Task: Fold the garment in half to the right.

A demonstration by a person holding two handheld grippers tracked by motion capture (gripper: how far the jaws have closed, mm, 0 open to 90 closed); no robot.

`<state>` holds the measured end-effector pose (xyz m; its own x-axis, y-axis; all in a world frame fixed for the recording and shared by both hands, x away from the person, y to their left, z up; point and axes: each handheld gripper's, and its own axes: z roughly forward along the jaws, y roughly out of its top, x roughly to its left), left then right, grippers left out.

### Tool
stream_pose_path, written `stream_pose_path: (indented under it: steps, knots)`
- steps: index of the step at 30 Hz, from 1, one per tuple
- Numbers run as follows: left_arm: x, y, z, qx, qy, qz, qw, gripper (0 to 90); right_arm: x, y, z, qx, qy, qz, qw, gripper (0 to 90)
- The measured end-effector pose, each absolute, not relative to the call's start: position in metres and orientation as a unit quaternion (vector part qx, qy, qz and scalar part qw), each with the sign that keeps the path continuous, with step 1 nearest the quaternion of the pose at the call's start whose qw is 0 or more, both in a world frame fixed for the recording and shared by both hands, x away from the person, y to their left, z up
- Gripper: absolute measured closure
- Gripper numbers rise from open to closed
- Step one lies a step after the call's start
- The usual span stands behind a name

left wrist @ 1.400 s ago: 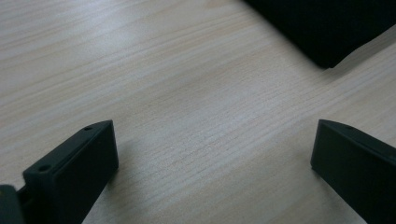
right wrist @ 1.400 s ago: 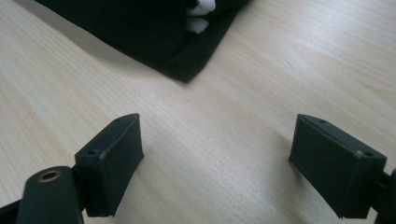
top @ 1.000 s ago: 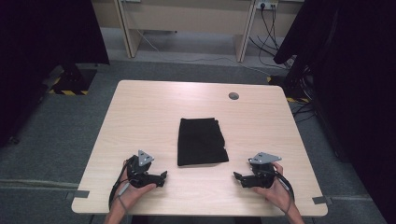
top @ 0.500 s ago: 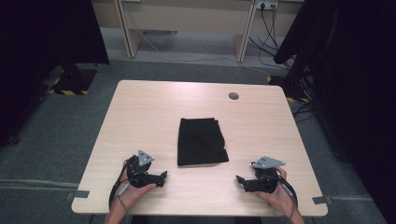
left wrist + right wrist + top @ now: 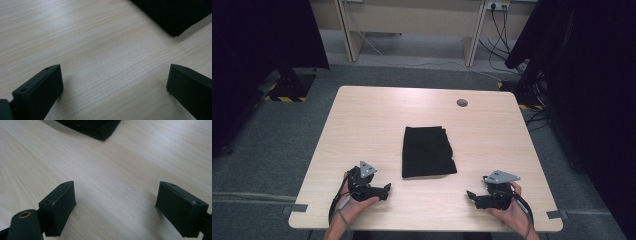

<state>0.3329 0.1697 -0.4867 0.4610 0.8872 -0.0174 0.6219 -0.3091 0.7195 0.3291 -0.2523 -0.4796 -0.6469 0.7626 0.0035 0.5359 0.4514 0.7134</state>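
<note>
Folded black cloth (image 5: pixel 428 151) lies flat on the table (image 5: pixel 362 120), ahead of and between your two grippers, touching neither. Your left gripper (image 5: pixel 384 189) rests near the table's front edge with its jaws spread wide over bare wood; one cloth corner (image 5: pixel 175 15) sits up and to the right of them. Your right gripper (image 5: pixel 471 195) is also spread and holding nothing, with a cloth corner (image 5: pixel 100 130) just ahead of its jaws. By my reading you are at the approach step, before any grasp. Next, bring each gripper forward and inward to its nearest corner, jaws low enough to catch the edge. Since a second ago your right gripper has drawn slightly back toward you; the left and the cloth match.
</note>
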Motion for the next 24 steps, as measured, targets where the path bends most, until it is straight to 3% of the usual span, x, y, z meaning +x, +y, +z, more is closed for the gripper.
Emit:
stream_pose_path:
  steps: [24]
  knots:
    - [0.333, 0.170, -0.487, 0.785, 0.481, 0.196, 0.338, 0.0, 0.311, -0.265, -0.480, 0.394, 0.834, 0.351, 0.165, 16.3]
